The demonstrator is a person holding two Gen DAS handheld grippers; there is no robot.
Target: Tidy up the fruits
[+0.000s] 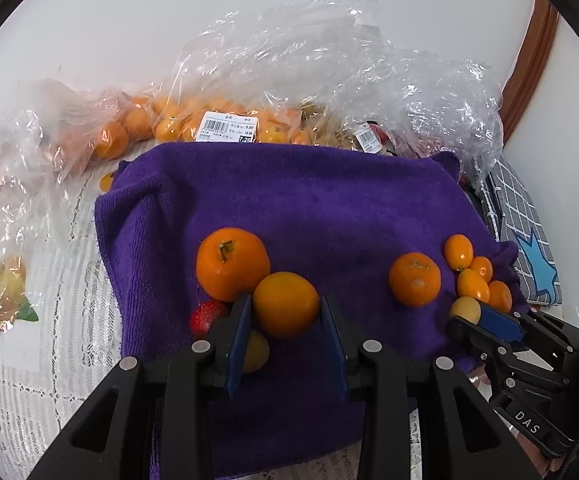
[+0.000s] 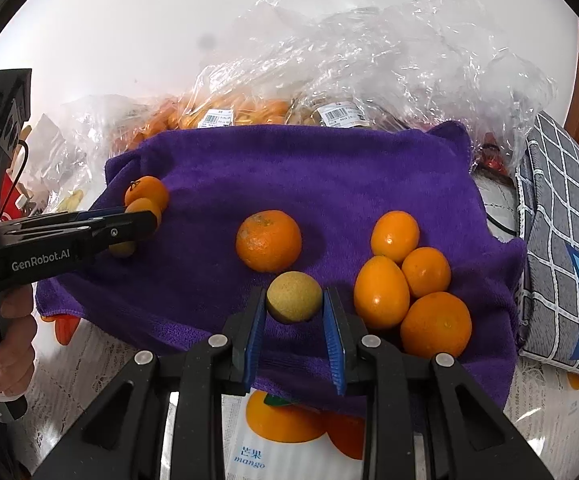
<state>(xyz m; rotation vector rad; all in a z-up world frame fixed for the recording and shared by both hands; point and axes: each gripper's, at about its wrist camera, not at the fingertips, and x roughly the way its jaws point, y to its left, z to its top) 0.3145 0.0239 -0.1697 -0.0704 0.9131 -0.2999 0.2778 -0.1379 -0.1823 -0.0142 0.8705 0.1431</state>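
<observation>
A purple towel point(image 1: 309, 208) point(image 2: 289, 168) lies on the table with fruit on it. My left gripper point(image 1: 285, 312) is shut on an orange point(image 1: 286, 305), next to a larger tangerine point(image 1: 232, 263), a red fruit point(image 1: 207, 316) and a yellow fruit point(image 1: 255, 350). My right gripper point(image 2: 294, 300) is shut on a small yellow-brown round fruit point(image 2: 294, 297). A lone tangerine point(image 2: 268, 241) point(image 1: 414, 279) sits mid-towel. Several kumquats point(image 2: 393, 276) point(image 1: 471, 268) cluster at the right. My right gripper also shows in the left wrist view point(image 1: 477, 312).
Clear plastic bags point(image 1: 329, 80) point(image 2: 369, 60) with bagged oranges point(image 1: 177, 120) and price labels lie behind the towel. A grey checked cloth point(image 2: 561, 240) lies at the right. A mango-printed bag point(image 2: 285, 440) lies under my right gripper. A lace tablecloth point(image 1: 29, 380) covers the table.
</observation>
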